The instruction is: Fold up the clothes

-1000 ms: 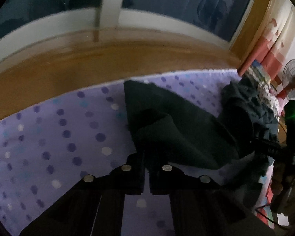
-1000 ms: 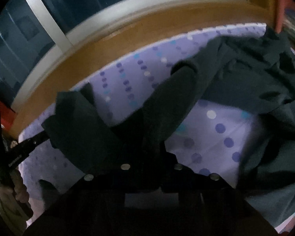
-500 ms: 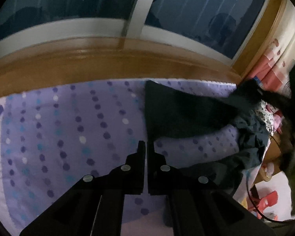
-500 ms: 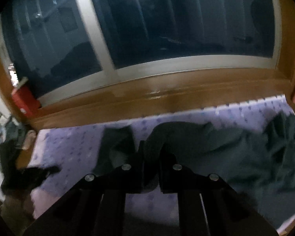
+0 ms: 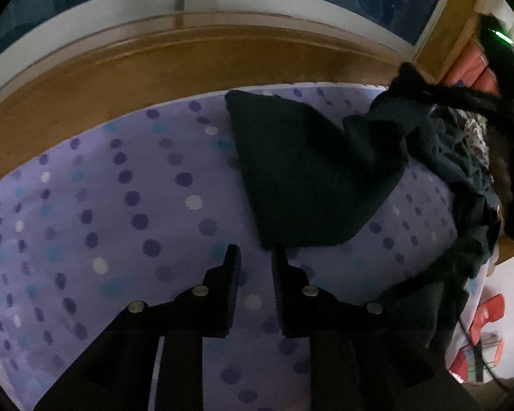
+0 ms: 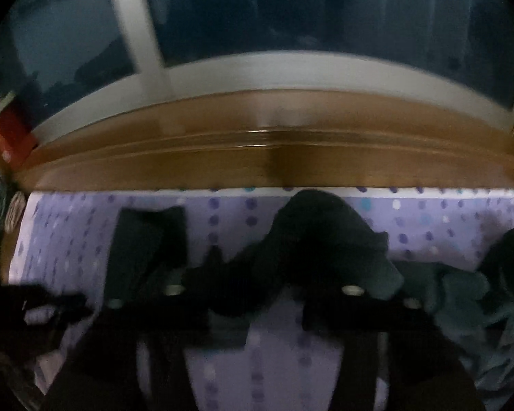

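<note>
A dark garment (image 5: 308, 171) lies partly spread on the purple dotted sheet (image 5: 120, 205). Its near corner ends just beyond my left gripper (image 5: 255, 257). The left jaws are opening: a narrow gap shows only sheet between them. At the garment's far right end my right gripper (image 5: 414, 82) is a dark blur. In the right wrist view the right gripper (image 6: 294, 260) has its jaws opening wide. The bunched garment (image 6: 325, 239) sits loosely between them, and the pads do not press on it. The left gripper (image 6: 61, 303) shows at the lower left.
A heap of other dark clothes (image 5: 462, 157) lies at the sheet's right end (image 6: 479, 291). A wooden sill (image 5: 188, 58) and a dark window run along the far side. Red plastic stools (image 5: 486, 311) stand on the floor at the right.
My left gripper let go of the garment's corner, drew back, and its jaws have parted. The right jaws, shut on the cloth before, now stand wide, and the cloth sags onto the sheet.
</note>
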